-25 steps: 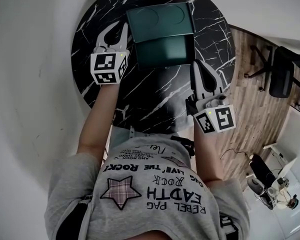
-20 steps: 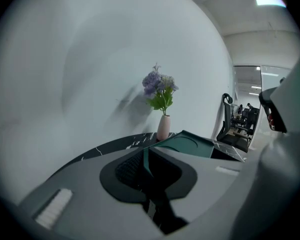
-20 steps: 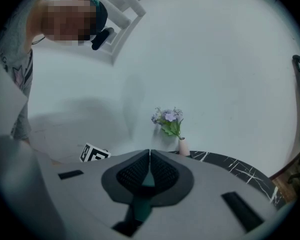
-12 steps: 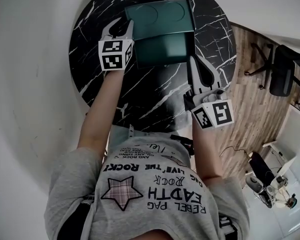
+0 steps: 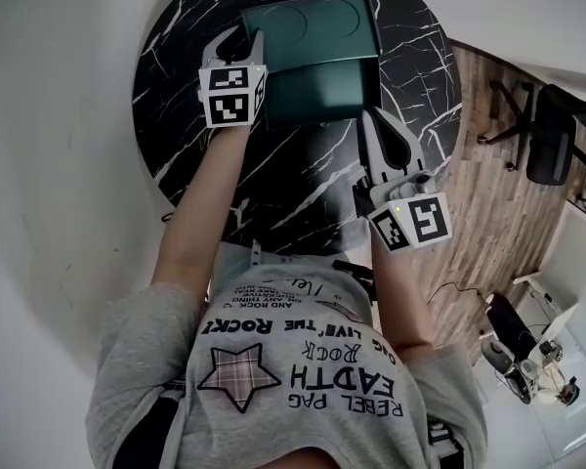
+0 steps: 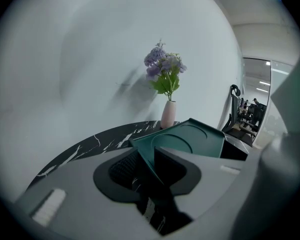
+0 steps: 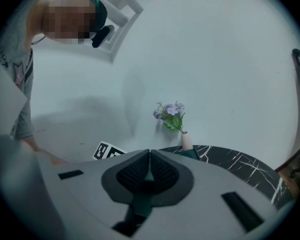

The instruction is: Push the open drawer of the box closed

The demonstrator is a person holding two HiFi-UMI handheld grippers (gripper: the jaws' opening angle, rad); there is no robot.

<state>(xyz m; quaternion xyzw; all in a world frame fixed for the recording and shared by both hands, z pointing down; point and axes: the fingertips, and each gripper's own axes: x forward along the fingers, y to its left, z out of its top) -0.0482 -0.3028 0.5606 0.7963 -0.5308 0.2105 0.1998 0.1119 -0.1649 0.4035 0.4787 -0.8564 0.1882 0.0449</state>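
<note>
Straddling box (image 5: 313, 27) corner, left hand-held gripper (image 5: 239, 40) (jaws just opened)

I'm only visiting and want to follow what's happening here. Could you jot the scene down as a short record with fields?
Table: round, black marble
Box: green, on the table, its drawer pulled out toward the person
Left tool: jaws have just been opening, a corner of the box between them
Right tool: jaws shut, nothing held, near the drawer's front
Vase: pale, holds flowers, behind the box
</note>
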